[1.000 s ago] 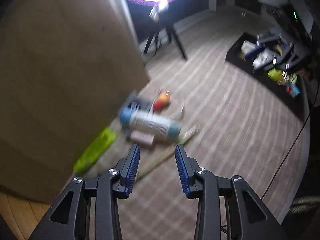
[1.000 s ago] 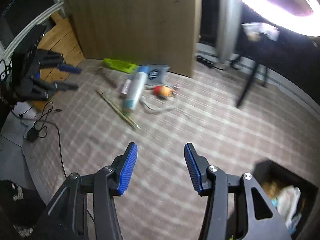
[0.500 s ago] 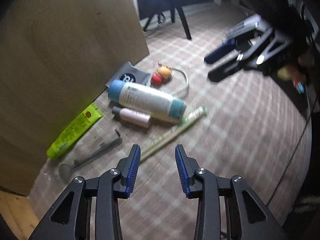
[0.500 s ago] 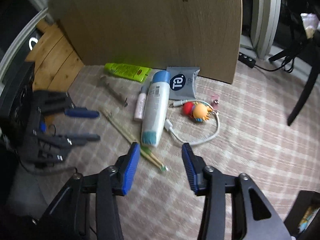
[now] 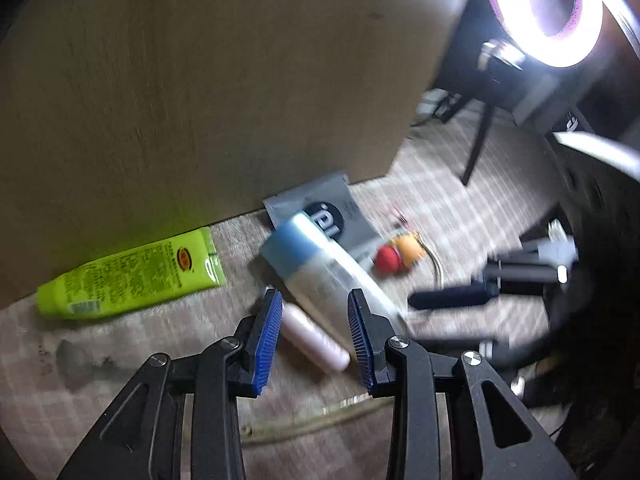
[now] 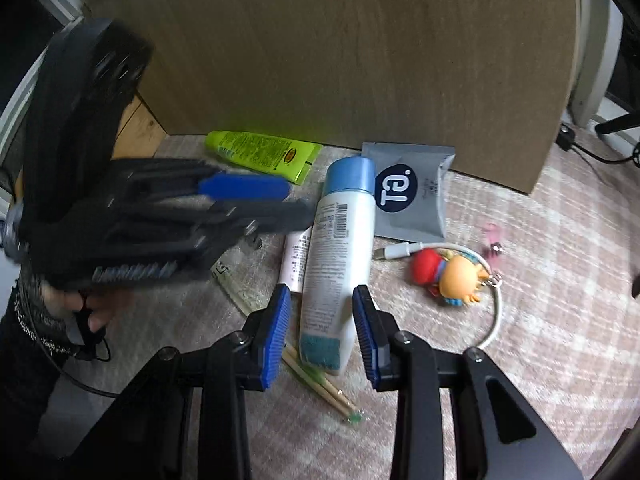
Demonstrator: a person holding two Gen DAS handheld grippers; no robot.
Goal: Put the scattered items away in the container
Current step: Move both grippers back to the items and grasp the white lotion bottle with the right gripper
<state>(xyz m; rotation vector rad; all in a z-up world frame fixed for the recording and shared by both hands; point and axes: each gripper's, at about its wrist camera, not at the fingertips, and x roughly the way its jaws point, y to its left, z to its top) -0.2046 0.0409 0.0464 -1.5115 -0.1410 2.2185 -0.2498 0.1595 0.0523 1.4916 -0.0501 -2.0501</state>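
A pale checked carpet (image 6: pixel 540 288) covers the floor, and the scattered items are gathered at the foot of a tall brown wooden panel (image 6: pixel 340 48). A bright ring light on a dark stand (image 5: pixel 548 12) is seen at the upper right of the left wrist view.

The large white bottle with a blue cap (image 6: pixel 340 248) lies on the carpet, its cap towards the panel. A slim pale pink tube (image 6: pixel 295 258) lies against its left side, a lime-green flat tube (image 6: pixel 264 153) rests by the panel's foot, and a grey pouch with a dark round logo (image 6: pixel 416 200) lies to the bottle's right. A small toy figure with a red cap and orange head (image 6: pixel 448 272) sits beside a white cable (image 6: pixel 494 320). Wooden chopsticks (image 6: pixel 324 386) run under the bottle's lower end. The container is not seen in the current views.

The right claw (image 6: pixel 322 330) is held wide open, its blue pads on either side of the bottle's lower end; contact cannot be judged. The left claw (image 5: pixel 314 338) is also open, with nothing gripped, and hangs over the pink tube and the bottle.

Compared with half a second earlier, both claws have been brought closer to the bottle, and the left one is now blurred beside it.
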